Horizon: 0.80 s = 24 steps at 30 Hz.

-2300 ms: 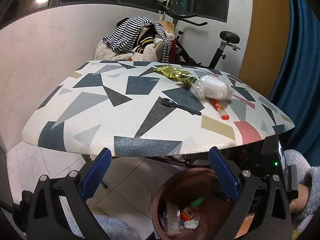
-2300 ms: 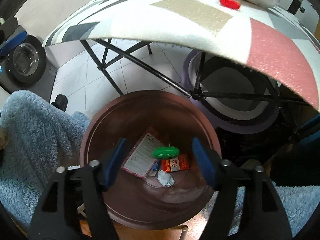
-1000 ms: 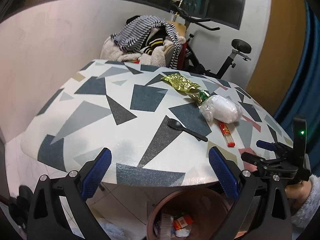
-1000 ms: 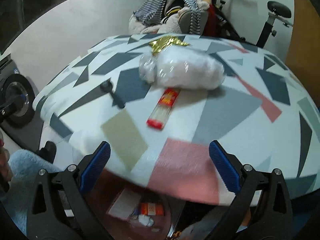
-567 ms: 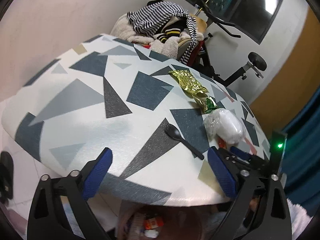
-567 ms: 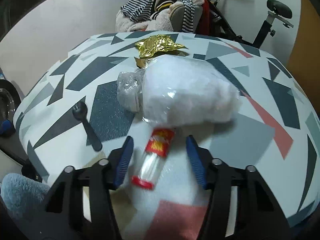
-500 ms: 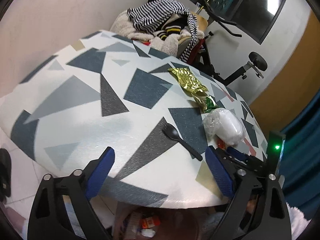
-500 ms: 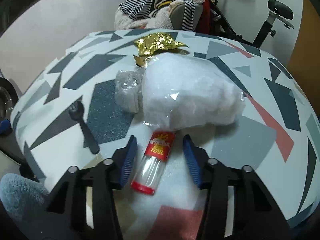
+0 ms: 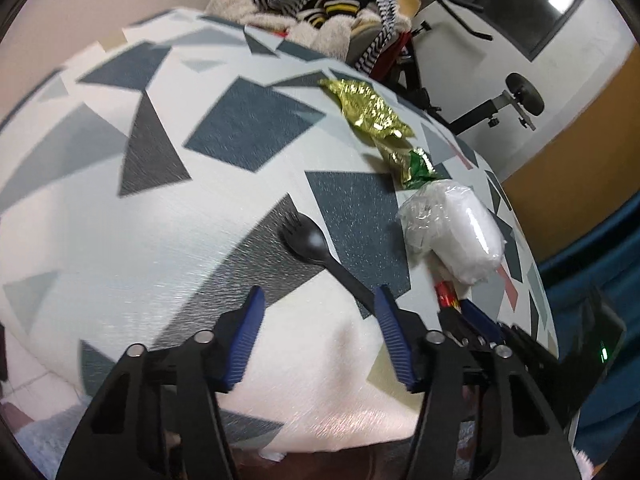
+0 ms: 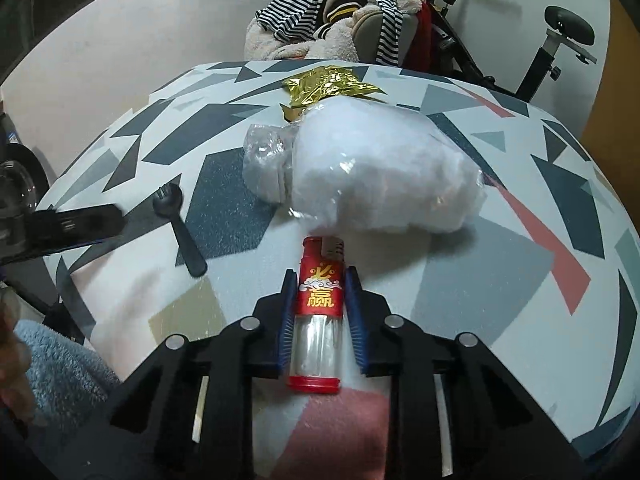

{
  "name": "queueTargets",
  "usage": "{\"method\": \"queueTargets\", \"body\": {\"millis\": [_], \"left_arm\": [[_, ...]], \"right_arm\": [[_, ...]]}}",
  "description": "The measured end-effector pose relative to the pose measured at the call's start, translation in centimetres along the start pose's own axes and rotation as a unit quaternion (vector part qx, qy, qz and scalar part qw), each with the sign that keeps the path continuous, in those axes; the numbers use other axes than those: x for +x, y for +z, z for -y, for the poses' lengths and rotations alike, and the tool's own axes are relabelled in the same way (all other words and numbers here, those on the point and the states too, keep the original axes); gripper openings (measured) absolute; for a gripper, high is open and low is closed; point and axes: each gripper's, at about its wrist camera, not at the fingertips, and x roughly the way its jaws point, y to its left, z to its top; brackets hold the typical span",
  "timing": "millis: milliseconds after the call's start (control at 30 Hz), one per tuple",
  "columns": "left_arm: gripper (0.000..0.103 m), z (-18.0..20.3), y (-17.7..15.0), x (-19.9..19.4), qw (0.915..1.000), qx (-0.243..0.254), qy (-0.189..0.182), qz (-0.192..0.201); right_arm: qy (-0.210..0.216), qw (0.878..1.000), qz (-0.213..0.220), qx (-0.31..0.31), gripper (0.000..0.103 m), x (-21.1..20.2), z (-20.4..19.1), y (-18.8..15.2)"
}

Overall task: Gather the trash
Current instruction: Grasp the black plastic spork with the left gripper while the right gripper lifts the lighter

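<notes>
Table: round top (image 9: pixel 120 240) with a white cloth printed in dark blue, grey, beige and pink shapes; it fills most of both views.
Right gripper: (image 10: pixel 320 300) clenched on the red lighter (image 10: pixel 320 292) — both blue pads press its sides, and the lighter lies flat on the cloth, its red cap toward the camera.
Left gripper: (image 9: pixel 320 336) the jaws are closing, still apart; the handle end of the black spork (image 9: pixel 316 252) reaches in between the pads, which do not press it.
Spork: lies on the cloth, head pointing away from the left gripper, on a dark patch.
Plastic bag: (image 10: pixel 372 172) clear, with white filling, just beyond the lighter's metal end and very close to it; I cannot tell if they touch.
Gold wrapper: (image 9: pixel 368 112) crumpled, with a green end, farther back on the table, behind the bag.
Room: pale wall (image 10: pixel 140 40) behind the table; a pile of clothes (image 10: pixel 332 20) with a striped garment on a chair; an exercise bike (image 10: pixel 560 40) at the right — an orange-brown wall and a blue curtain (image 9: pixel 592 240) beside it.
Person: a light blue fuzzy sleeve (image 10: pixel 60 364) at the lower left of the right view.
</notes>
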Motion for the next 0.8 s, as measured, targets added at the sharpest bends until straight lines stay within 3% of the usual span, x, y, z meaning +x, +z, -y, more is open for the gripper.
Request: {"method": "queueTargets", "body": {"millis": [200, 500, 800], "left_arm": [[0.045, 1.1, 1.2, 1.9, 0.9999, -0.001, 0.009, -0.005], [0.045, 4.6, 2.5, 4.3, 0.9956, 0.083, 0.041, -0.010], [0.045, 6.5, 1.1, 4.9, 0.9844, 0.143, 0.101, 0.010]], "right_arm": [[0.010, 1.000, 0.002, 0.005, 0.027, -0.4, 0.3, -0.5], [0.012, 1.000, 0.011, 0.005, 0.027, -0.6, 0.5, -1.0], [0.012, 1.000, 0.020, 0.003, 0.027, -0.7, 0.5, -1.3]]}}
